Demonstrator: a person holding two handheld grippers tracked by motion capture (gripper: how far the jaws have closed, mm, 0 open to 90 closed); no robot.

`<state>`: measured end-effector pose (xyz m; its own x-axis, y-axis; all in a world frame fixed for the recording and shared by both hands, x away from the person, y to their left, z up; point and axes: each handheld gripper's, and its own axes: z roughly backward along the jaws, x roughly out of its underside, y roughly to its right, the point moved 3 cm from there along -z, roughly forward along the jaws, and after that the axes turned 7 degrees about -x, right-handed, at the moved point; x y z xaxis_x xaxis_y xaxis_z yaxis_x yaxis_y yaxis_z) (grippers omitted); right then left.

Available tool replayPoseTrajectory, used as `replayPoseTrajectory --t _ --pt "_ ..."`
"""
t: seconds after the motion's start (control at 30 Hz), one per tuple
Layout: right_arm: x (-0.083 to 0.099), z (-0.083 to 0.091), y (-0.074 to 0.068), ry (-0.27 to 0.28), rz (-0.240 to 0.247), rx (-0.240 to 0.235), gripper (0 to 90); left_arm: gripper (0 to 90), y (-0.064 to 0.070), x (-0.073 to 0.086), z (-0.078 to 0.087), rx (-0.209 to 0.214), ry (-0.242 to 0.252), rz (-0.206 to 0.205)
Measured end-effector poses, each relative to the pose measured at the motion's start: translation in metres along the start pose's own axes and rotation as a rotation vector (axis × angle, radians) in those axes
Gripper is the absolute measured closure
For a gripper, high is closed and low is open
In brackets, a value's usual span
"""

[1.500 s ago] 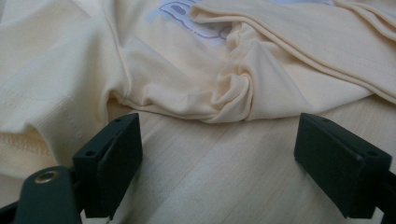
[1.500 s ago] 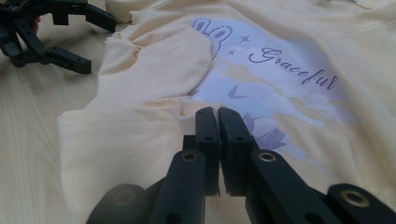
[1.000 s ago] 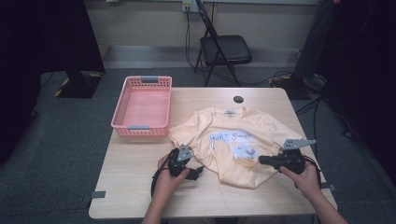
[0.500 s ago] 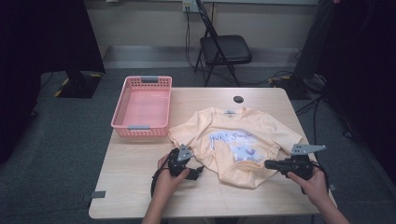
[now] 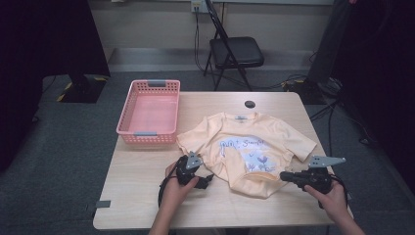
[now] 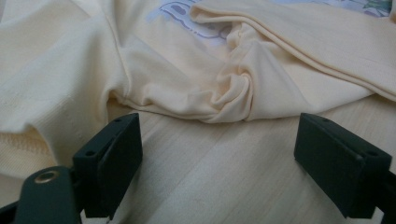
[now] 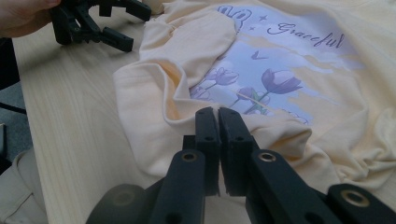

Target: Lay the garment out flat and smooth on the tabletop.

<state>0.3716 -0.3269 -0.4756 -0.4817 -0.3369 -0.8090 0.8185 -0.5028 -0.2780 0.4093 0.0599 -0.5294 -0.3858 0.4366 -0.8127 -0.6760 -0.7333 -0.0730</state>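
Near edge: a strip of bare table (image 5: 147, 196) runs along the person's side, free for a gripper to pass between the two hands below the shirt's hem.
Left side: open wood lies in front of the pink basket (image 5: 149, 112); the basket itself blocks the far left corner.
Centre: the yellow T-shirt (image 5: 244, 147) covers the middle, its bunched folds rising just ahead of the left gripper (image 6: 219, 154), whose jaws stand wide over bare wood.
Far edge: a small black disc (image 5: 250, 104) sits on otherwise free wood.
Right side: a narrow bare margin beside the sleeve, held by the right gripper (image 5: 286, 175).
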Motion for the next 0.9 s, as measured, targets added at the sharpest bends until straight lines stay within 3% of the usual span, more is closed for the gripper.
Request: replayPoseTrajectory --t 0.43,0.9 --pt "0.008 0.008 -0.003 -0.002 0.000 -0.003 87.5 15.3 0.000 0.000 0.000 0.000 0.000 0.000" --pt "0.015 0.022 -0.017 0.004 0.014 -0.021 87.5 15.2 0.000 0.000 0.000 0.000 0.000 0.001"
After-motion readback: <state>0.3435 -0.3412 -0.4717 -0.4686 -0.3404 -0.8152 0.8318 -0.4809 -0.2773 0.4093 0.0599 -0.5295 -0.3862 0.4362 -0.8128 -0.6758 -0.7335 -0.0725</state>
